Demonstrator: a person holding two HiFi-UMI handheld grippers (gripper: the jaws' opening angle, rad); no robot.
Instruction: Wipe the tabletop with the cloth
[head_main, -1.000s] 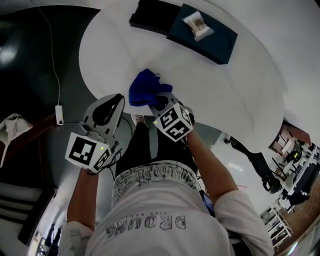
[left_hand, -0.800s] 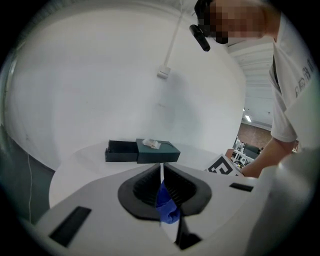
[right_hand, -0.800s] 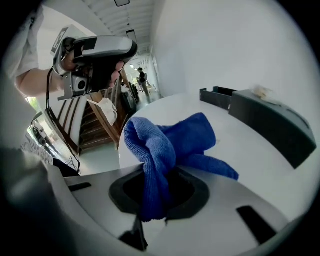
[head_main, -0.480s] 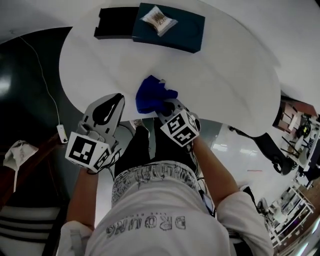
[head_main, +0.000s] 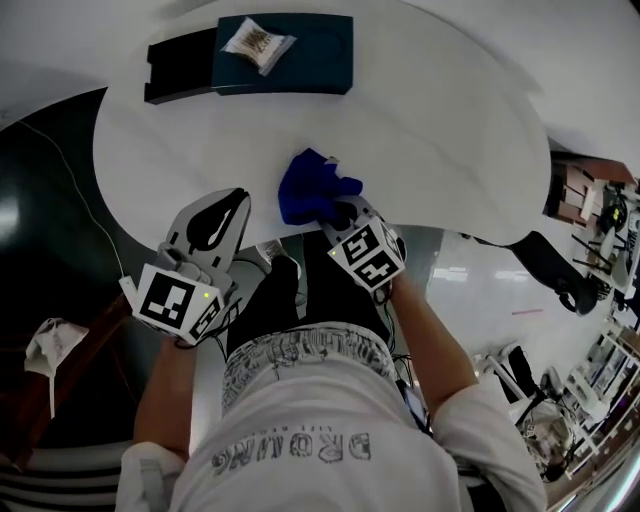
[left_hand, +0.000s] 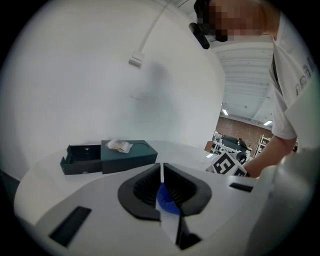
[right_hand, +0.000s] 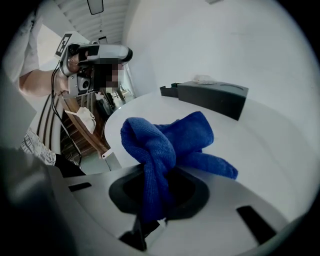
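Observation:
A blue cloth (head_main: 315, 185) lies bunched on the white round tabletop (head_main: 450, 130) close to its near edge. My right gripper (head_main: 338, 208) is shut on the cloth's near end. In the right gripper view the cloth (right_hand: 165, 140) rises out of the right gripper (right_hand: 155, 192) in a knotted lump and trails onto the table (right_hand: 280, 145). My left gripper (head_main: 218, 215) hovers at the table's near edge, left of the cloth, apart from it. The left gripper (left_hand: 161, 172) has its jaws closed to a thin slit with nothing held, and blue cloth (left_hand: 165, 200) shows behind them.
A dark teal box (head_main: 290, 55) with an open black tray (head_main: 178, 65) stands at the table's far side, and a wrapped packet (head_main: 257, 42) lies on it. Dark floor with a thin cable (head_main: 60, 160) lies left. A black stand (head_main: 560, 275) is at the right.
The head view has swung, so the box now sits further left. The right gripper with the cloth has shifted slightly right along the near edge. The left gripper has hardly moved.

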